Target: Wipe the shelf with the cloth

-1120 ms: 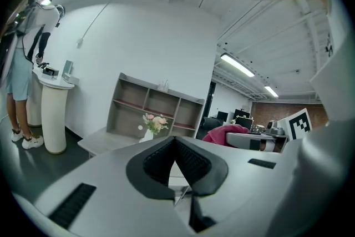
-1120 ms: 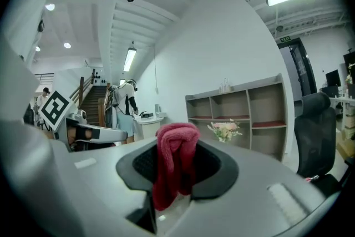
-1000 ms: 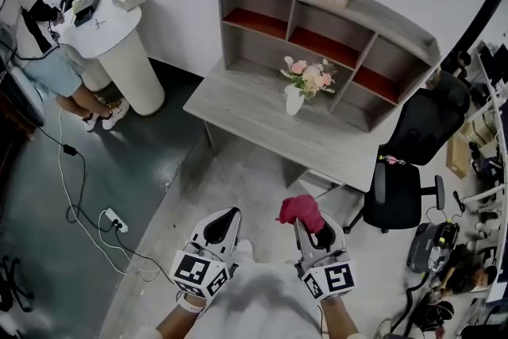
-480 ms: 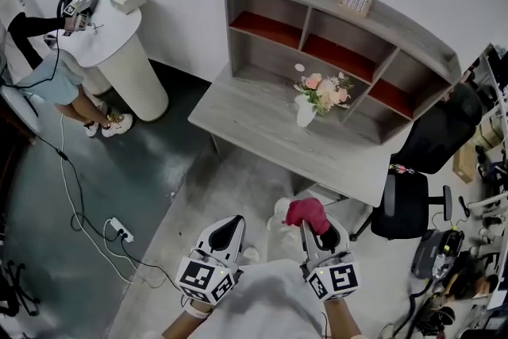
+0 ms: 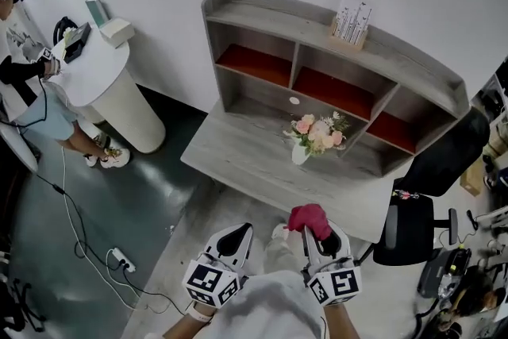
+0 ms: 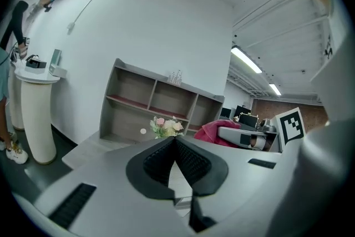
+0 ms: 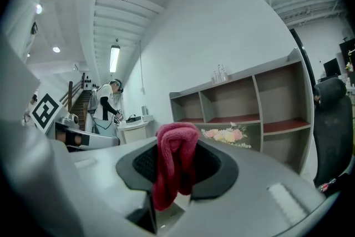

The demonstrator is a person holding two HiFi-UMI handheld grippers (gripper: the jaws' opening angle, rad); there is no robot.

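Your right gripper (image 5: 319, 231) is clamped on the cloth (image 5: 308, 217), your left gripper (image 5: 236, 234) is closed and empty, and the far shelf (image 5: 333, 52) looks not yet wiped.

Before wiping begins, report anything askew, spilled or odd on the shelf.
Nothing stands out. The flower vase stands upright on the desk surface, the card stand sits on the shelf top, and the pink cloth is clamped in the right gripper.
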